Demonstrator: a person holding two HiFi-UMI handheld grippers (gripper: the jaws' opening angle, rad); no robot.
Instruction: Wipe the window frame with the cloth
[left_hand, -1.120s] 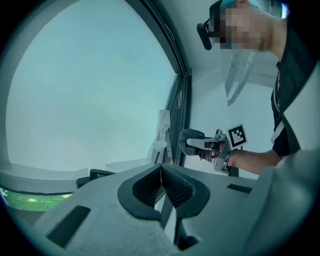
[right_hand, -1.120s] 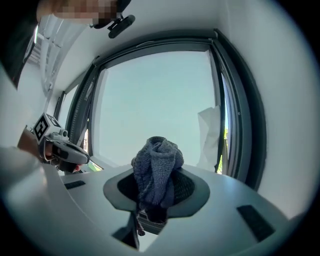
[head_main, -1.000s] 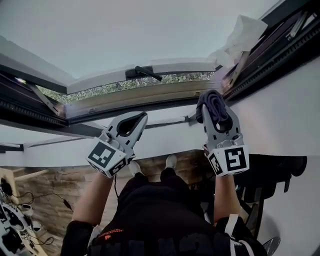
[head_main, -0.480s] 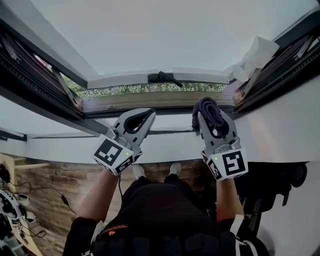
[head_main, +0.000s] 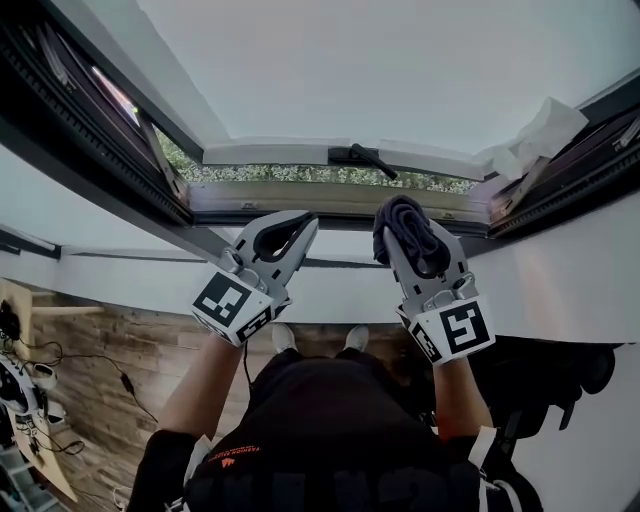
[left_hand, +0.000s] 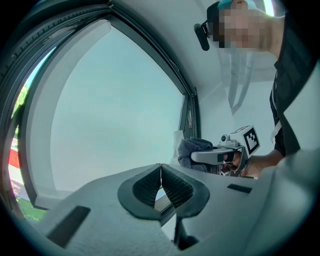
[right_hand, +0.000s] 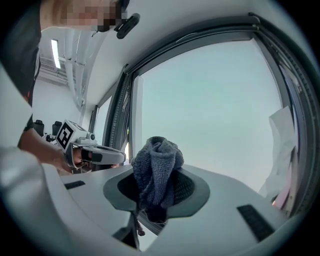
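left gripper (head_main: 303, 224): jaws together, tips touching, nothing between them; held up near the bottom rail, left of the right gripper
right gripper (head_main: 408, 238): jaws clamped on the cloth
cloth (head_main: 404, 214): dark grey, bunched, sticks out past the jaw tips; sits just in front of the bottom rail, right of centre; can't tell if it touches
window frame (head_main: 300, 198): dark, sash tilted open, greenery visible through the gap along the bottom
handle (head_main: 364, 157): black, on the white sash edge, above and between the two grippers
glass (head_main: 350, 70): pale and flat, fills the upper part of the head view
white sheet (head_main: 538, 138): crumpled, tucked in the frame's right corner, above and right of the cloth
floor (head_main: 110, 340): wood, below; cables lie at far left
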